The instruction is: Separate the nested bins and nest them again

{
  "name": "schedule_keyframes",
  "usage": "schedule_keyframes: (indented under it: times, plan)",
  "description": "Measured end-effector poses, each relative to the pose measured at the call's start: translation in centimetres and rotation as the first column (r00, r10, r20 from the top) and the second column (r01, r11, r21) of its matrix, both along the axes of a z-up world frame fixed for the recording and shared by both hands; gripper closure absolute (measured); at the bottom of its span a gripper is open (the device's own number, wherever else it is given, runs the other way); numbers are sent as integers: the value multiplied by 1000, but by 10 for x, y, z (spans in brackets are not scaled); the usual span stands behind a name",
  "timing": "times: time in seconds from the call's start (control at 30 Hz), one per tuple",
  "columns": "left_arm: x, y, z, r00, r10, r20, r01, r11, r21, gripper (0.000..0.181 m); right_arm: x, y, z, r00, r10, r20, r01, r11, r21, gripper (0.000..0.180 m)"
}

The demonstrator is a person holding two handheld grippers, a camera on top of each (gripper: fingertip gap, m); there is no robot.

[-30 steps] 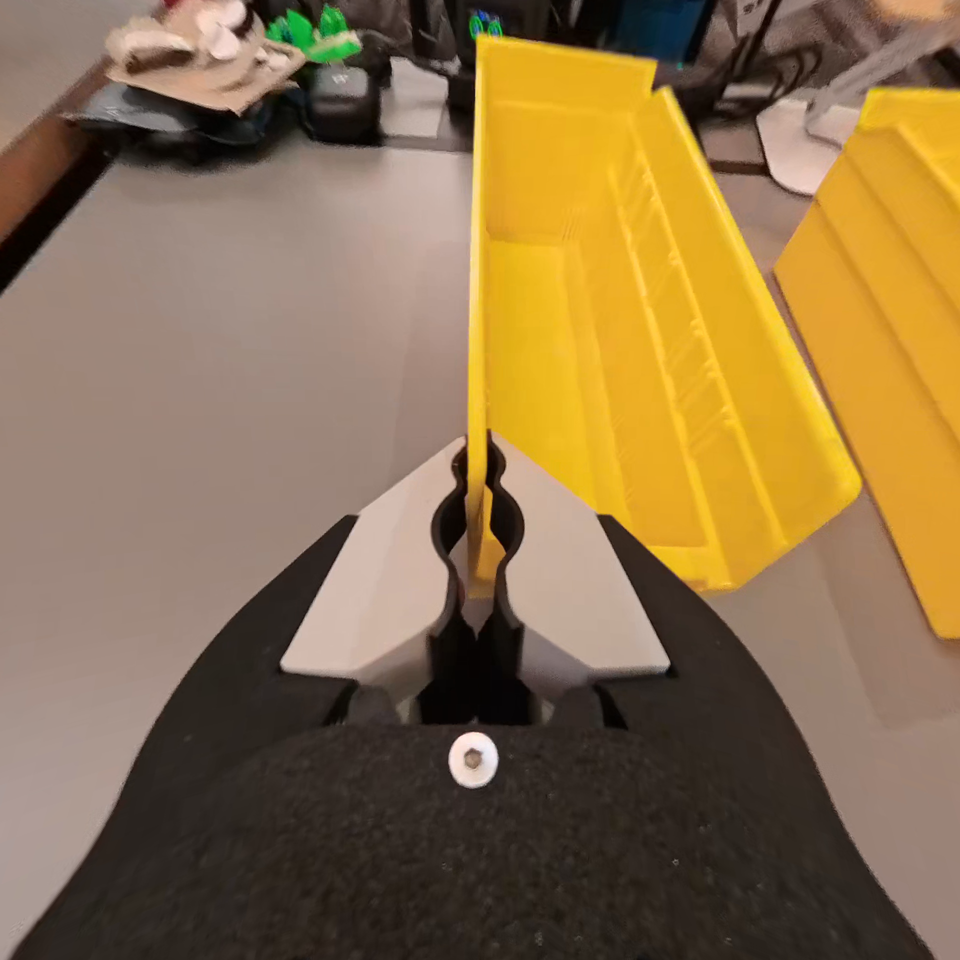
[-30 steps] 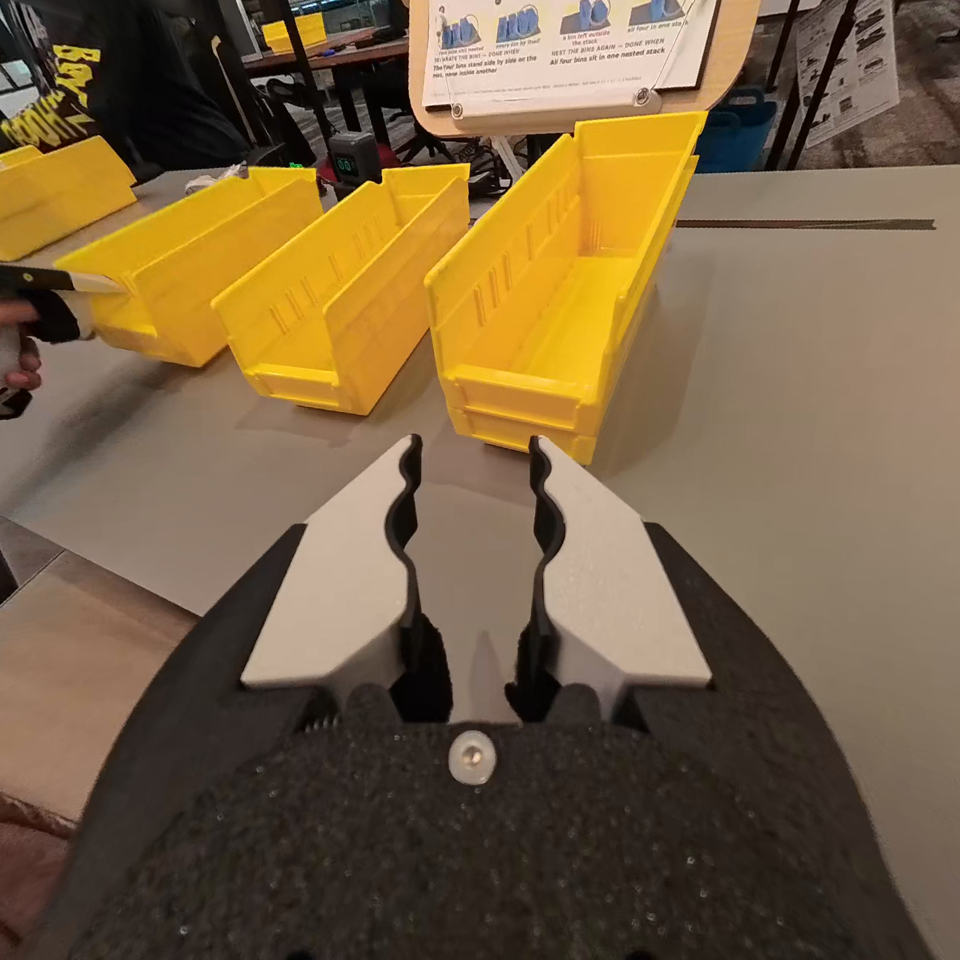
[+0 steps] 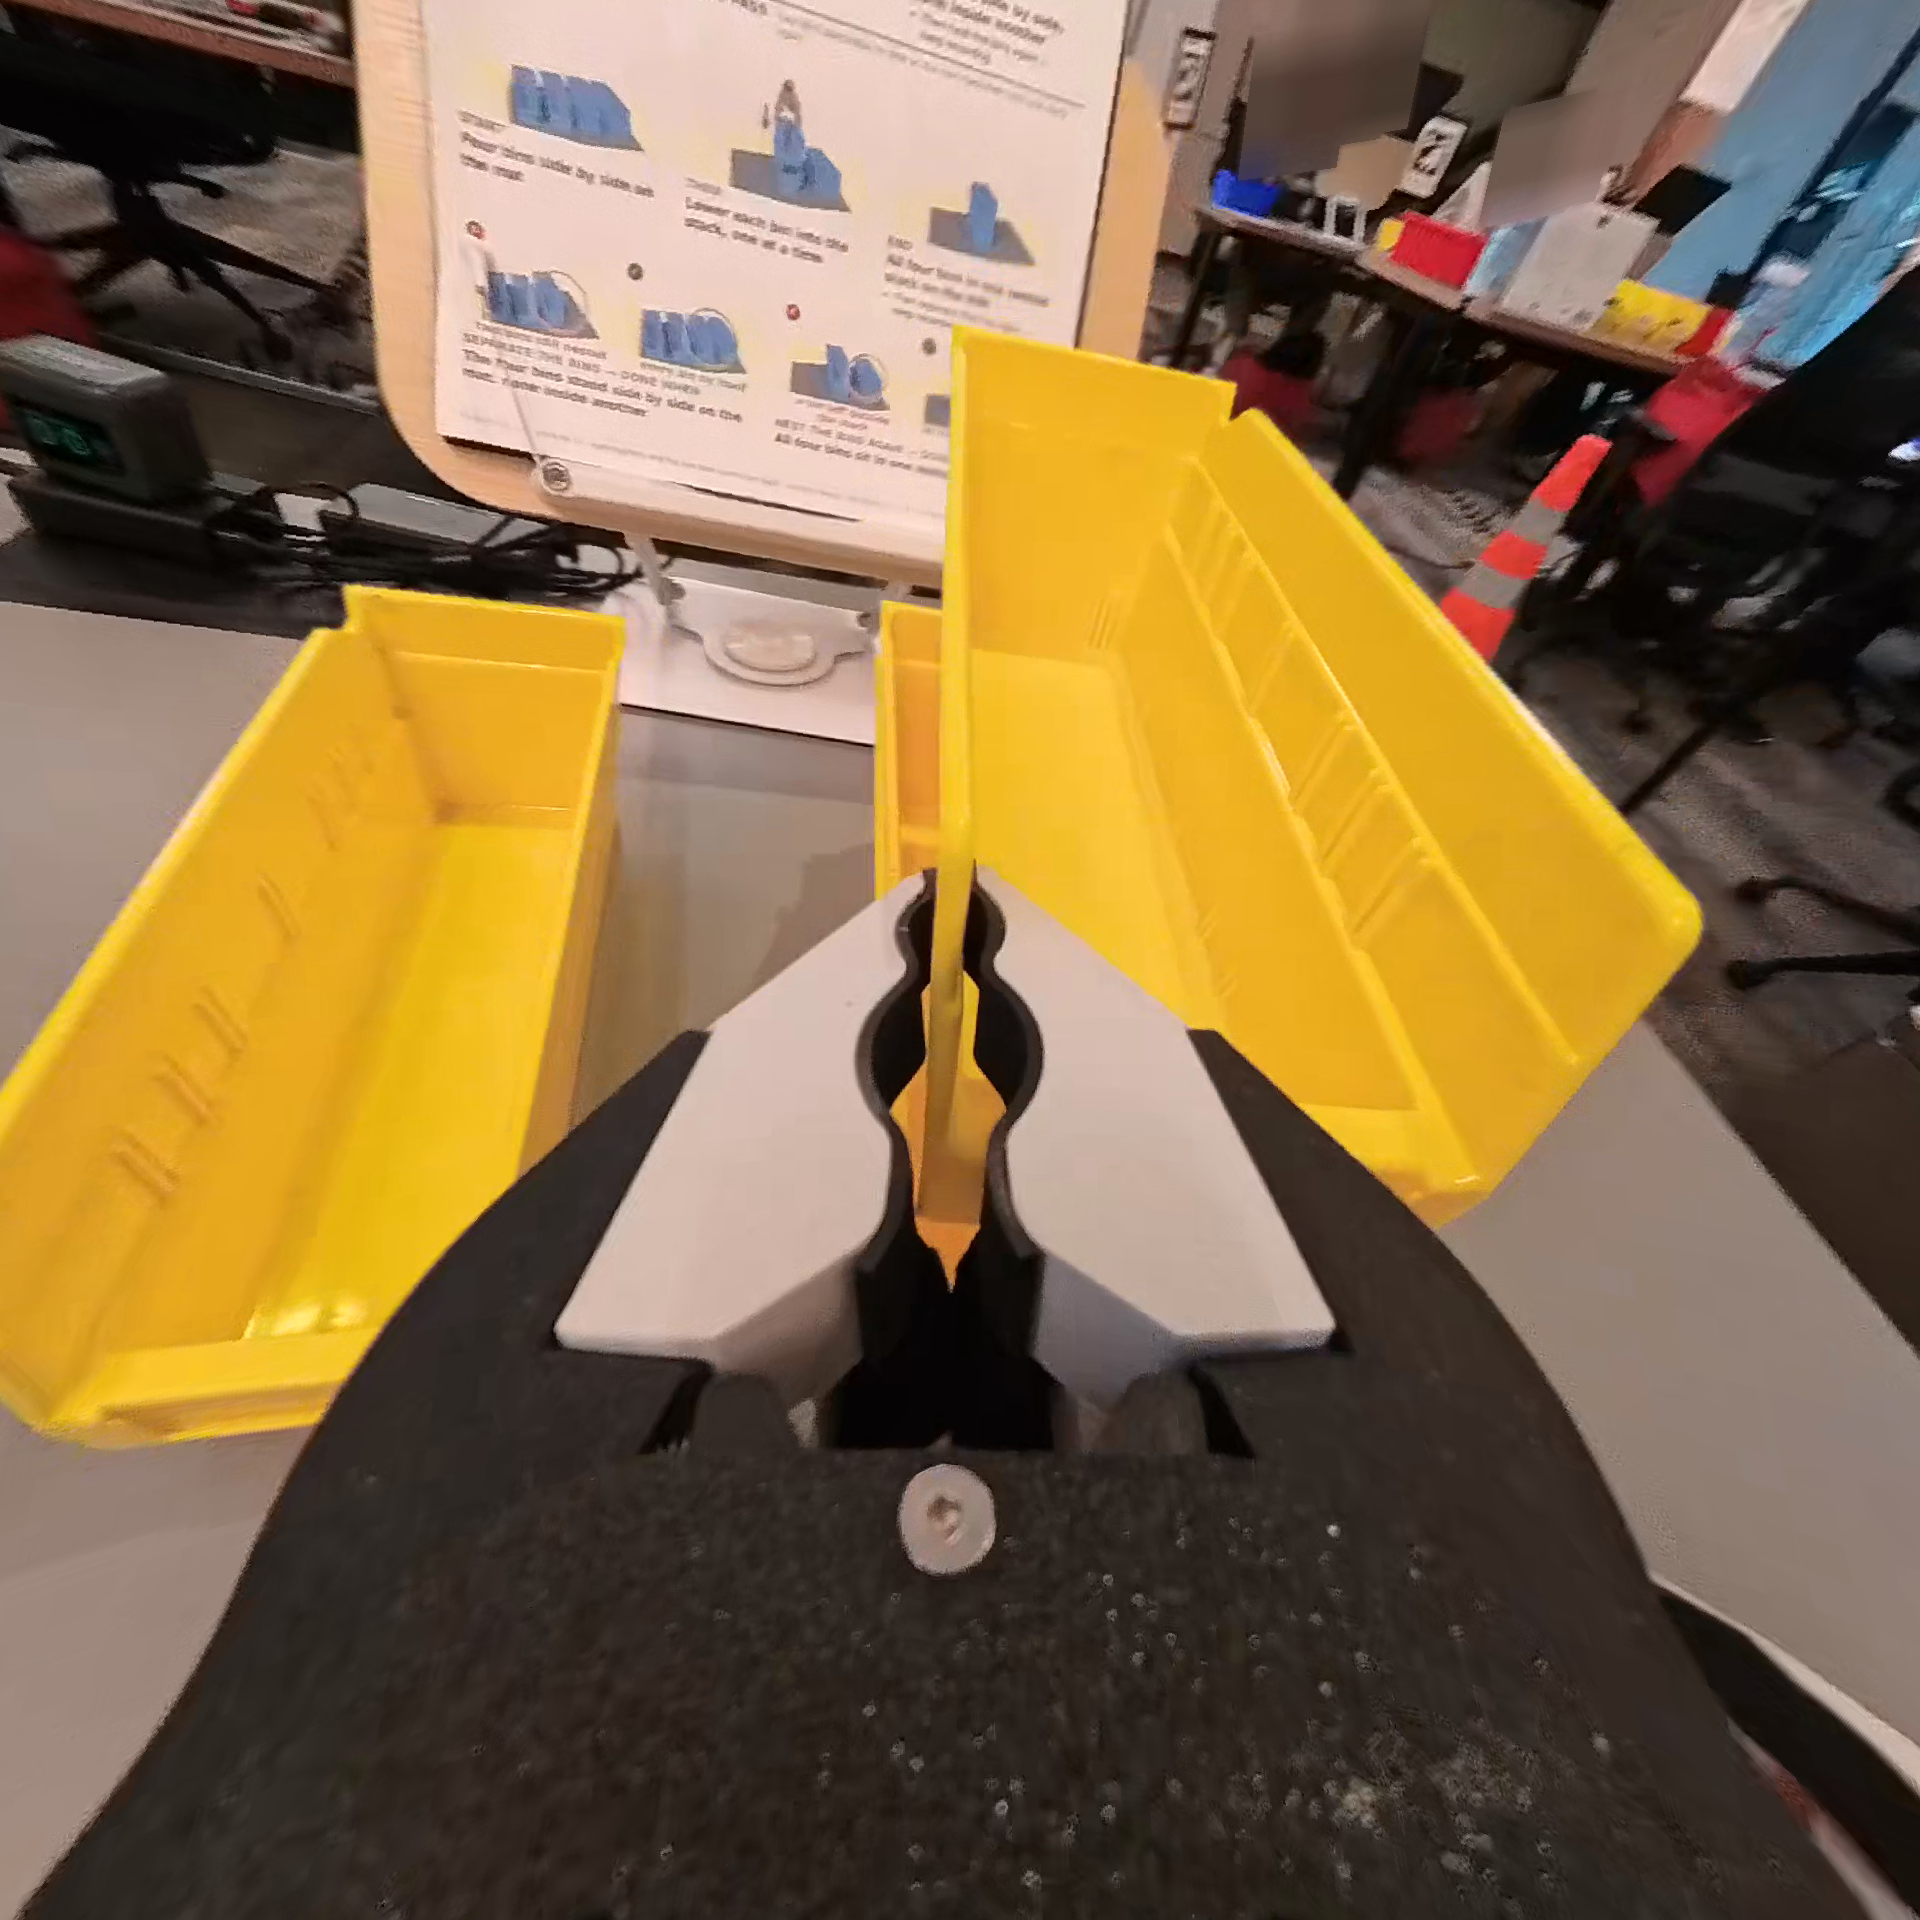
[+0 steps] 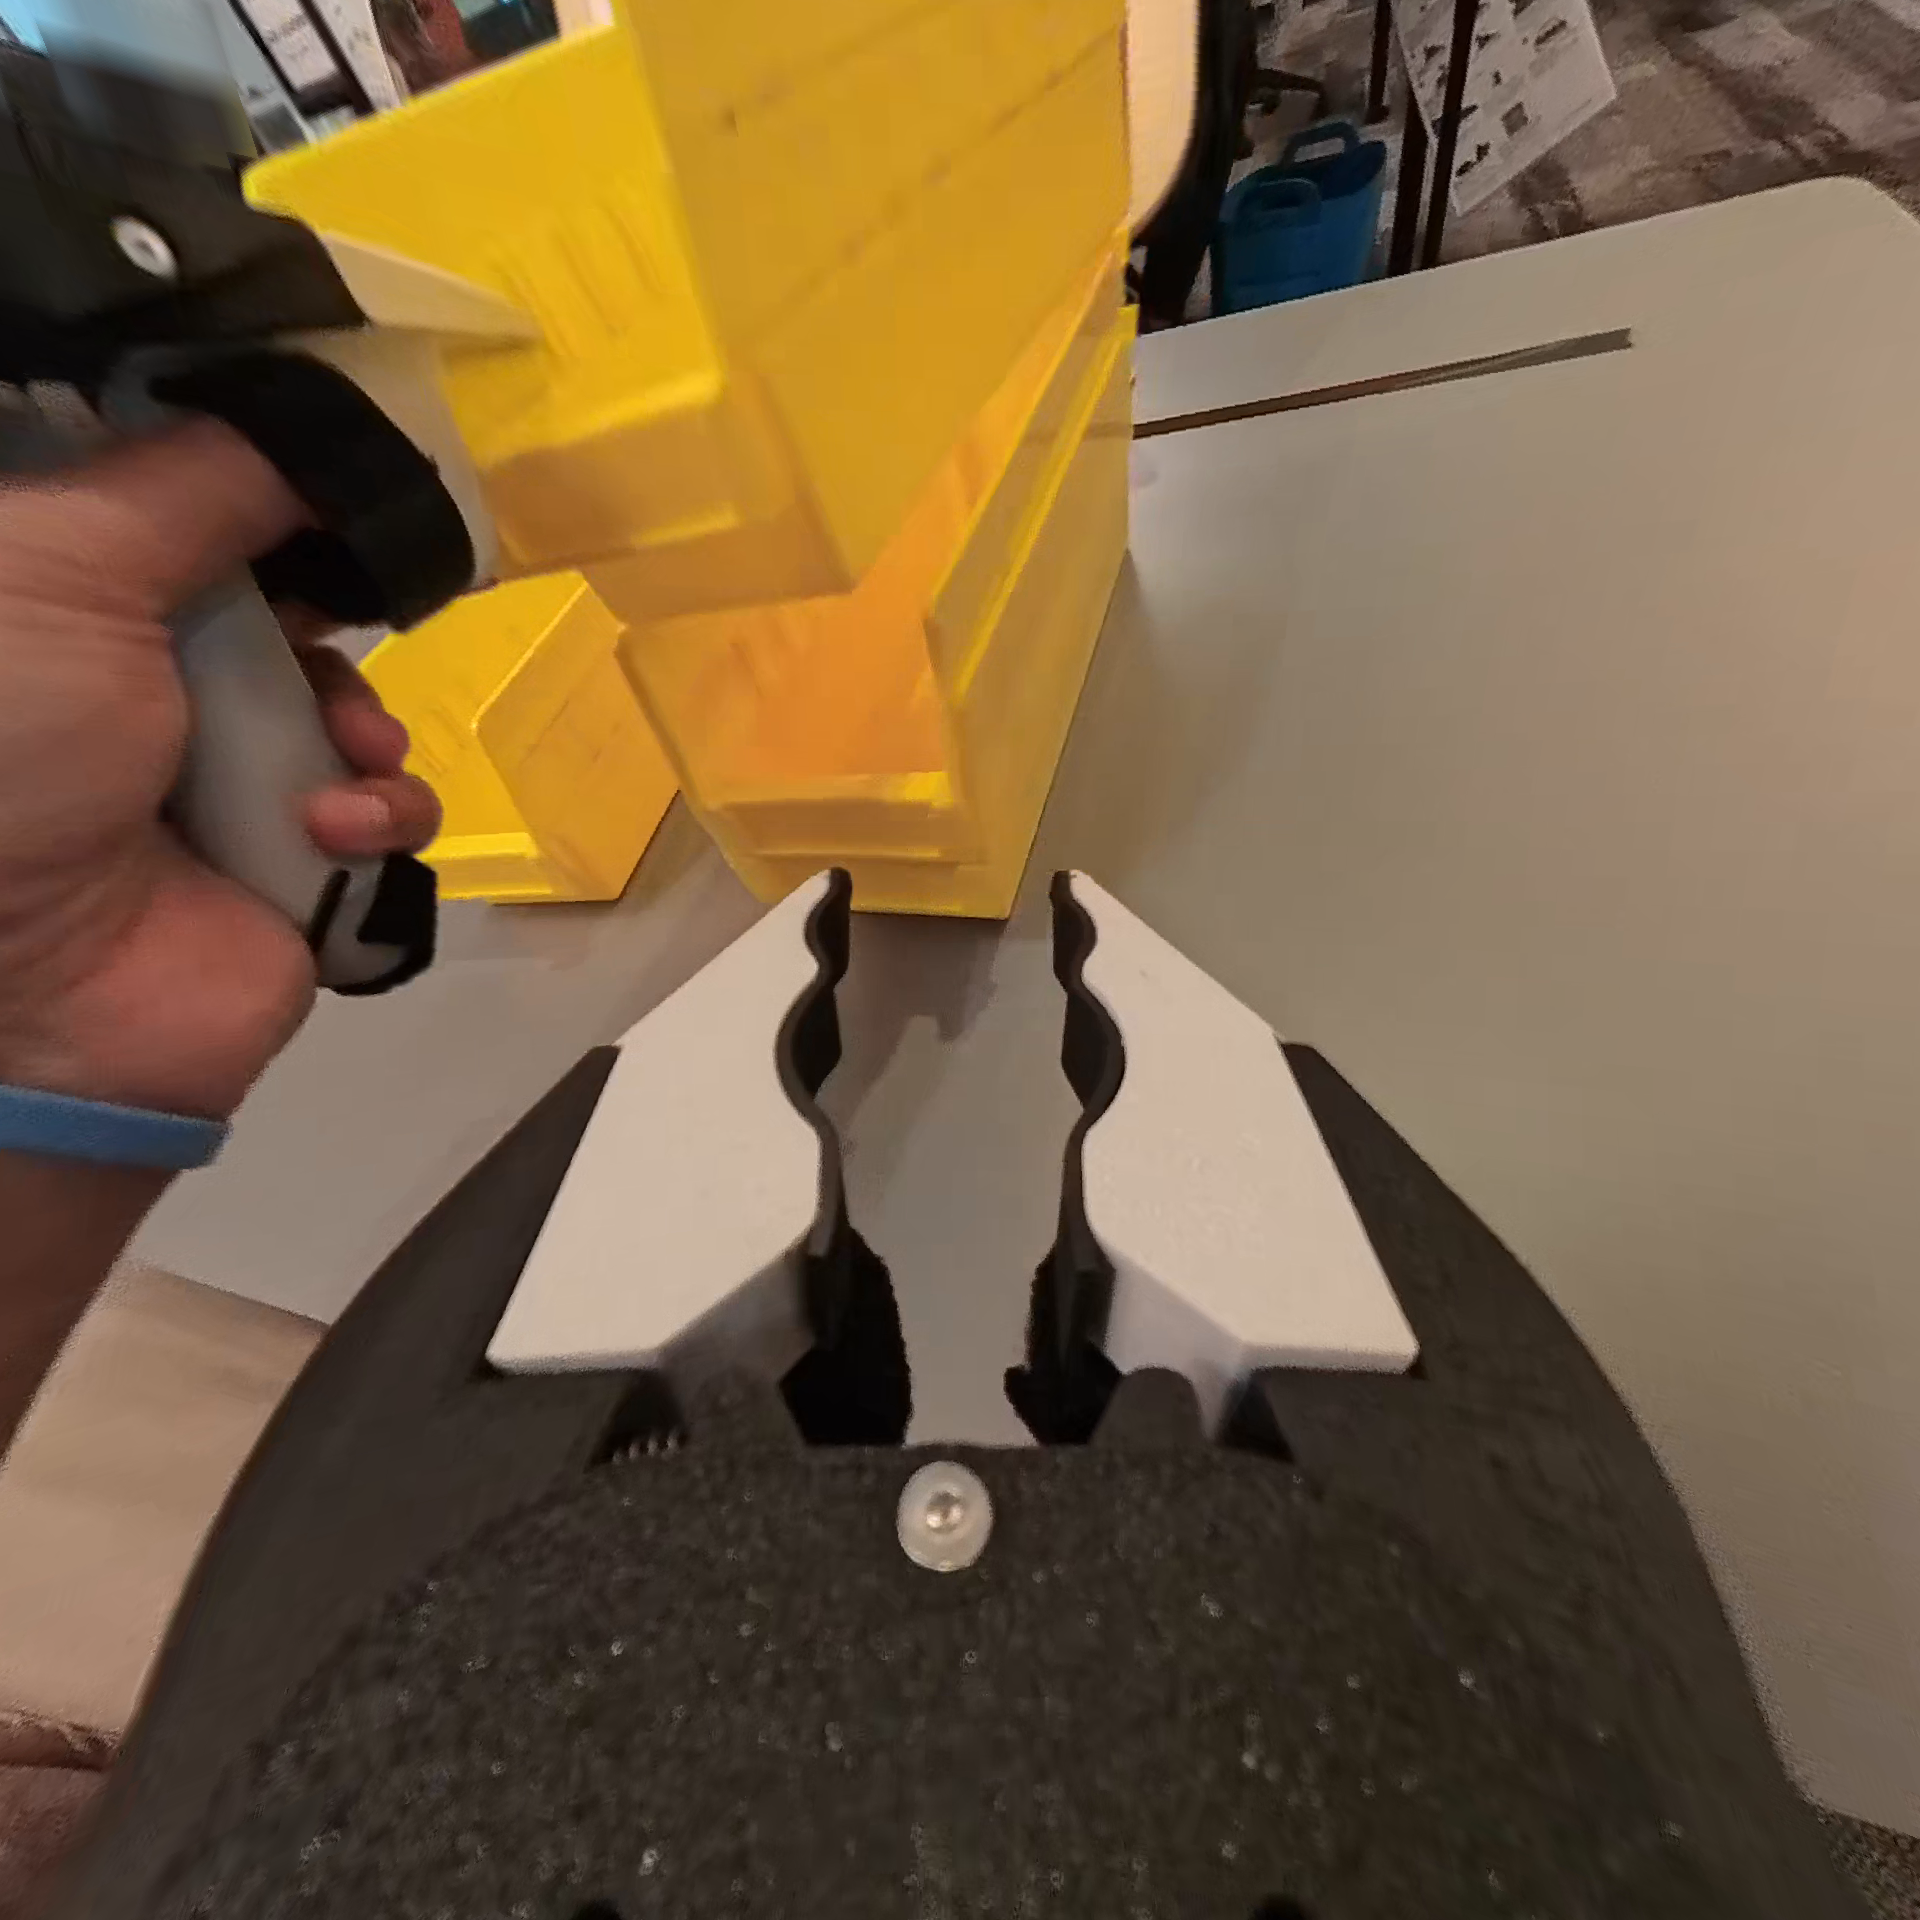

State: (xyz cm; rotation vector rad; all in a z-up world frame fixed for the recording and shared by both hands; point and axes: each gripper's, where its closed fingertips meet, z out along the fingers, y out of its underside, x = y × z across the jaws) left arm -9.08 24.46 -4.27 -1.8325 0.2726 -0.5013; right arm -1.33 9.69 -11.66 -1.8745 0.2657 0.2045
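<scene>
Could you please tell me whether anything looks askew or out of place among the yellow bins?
Only the carried bin: the left tongs pinch its side wall, and it hangs tilted above the nested stack. Nothing looks damaged.

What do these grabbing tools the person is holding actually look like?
Each gripper, left and right, has two pale grey wedge-shaped fingers with wavy black inner pads, set in a black speckled foam-like body with one silver screw. The left has a light grey handle. The hand wears a blue wristband.
</scene>
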Motion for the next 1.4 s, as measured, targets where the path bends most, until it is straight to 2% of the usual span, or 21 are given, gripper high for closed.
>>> schedule_keyframes:
  times: [0.13,0.27,0.53,0.7,0.87,0.97,1.07,1.17,1.23,1.33,1.4]
  plan:
    - [2,5,-11,996,66,-68,-65,998,21,181,12,-3,3,998,-20,-62,21,1000,14,141]
    - [7,9,-24,995,68,-79,-68,998,0,181,15,-4,4,995,-19,-102,21,1000,20,141]
    - [11,12,-29,987,87,-134,-76,994,83,181,11,-2,3,992,6,-123,-4,1000,18,141]
    - [7,13,-43,988,110,-110,-107,994,35,180,8,-1,2,992,14,-127,-13,1000,13,141]
    - [6,13,-49,988,87,-131,-81,996,49,158,6,-1,0,991,22,-128,-21,1000,7,141]
    - [4,15,-56,988,73,-139,-68,997,43,156,5,0,-1,991,27,-130,-27,1000,3,141]
    - [-3,7,-38,994,24,-109,-16,997,73,146,4,0,-3,992,33,-126,-34,999,-4,141]
    - [-41,-7,4,995,-40,-87,51,990,130,136,4,-1,-4,991,32,-131,-34,999,-9,141]
    - [-94,0,7,992,-18,-122,29,996,89,127,3,-2,-6,989,38,-141,-40,999,-14,141]
    - [-183,28,-22,981,94,-169,-92,996,21,113,1,-1,-6,989,43,-142,-46,999,-19,141]
    - [-203,36,-65,975,62,-211,-78,995,-69,109,0,0,-6,990,45,-135,-48,999,-21,141]
